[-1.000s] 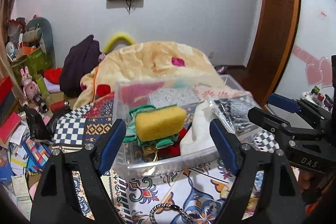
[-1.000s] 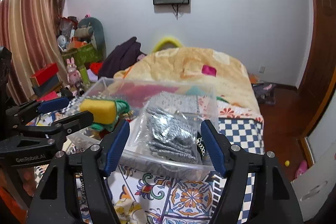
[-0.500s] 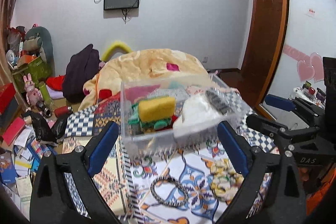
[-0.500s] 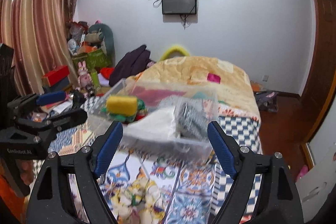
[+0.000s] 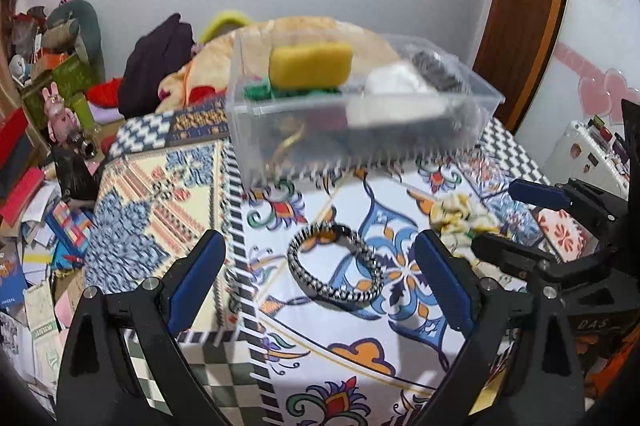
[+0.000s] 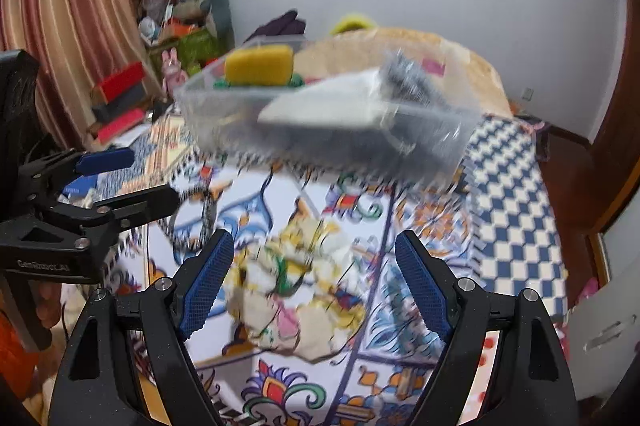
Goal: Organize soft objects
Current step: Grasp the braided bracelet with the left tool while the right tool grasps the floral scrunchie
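A clear plastic bin [image 5: 460, 122] stands on the patterned cloth and holds a yellow sponge [image 5: 310, 64], green and white soft items and a grey bagged item [image 5: 434, 66]. It also shows in the right wrist view [image 6: 224, 130]. A black-and-white braided band [image 5: 336, 266] lies between the jaws of my open left gripper [image 5: 320, 278]. A yellow floral cloth [image 6: 296, 290] lies between the jaws of my open right gripper [image 6: 316, 286]; it also shows in the left wrist view [image 5: 460, 214]. Both grippers are empty and pulled back from the bin.
The patterned tablecloth [image 5: 160, 194] covers the surface. A bed with a yellow quilt [image 6: 420, 46] lies behind the bin. Clutter, boxes and a pink rabbit toy [image 5: 60, 114] fill the left side. A wooden door [image 5: 520, 6] is at the right.
Both grippers have drawn back from the bin and tilted down. The braided band and the floral cloth now lie between their jaws.
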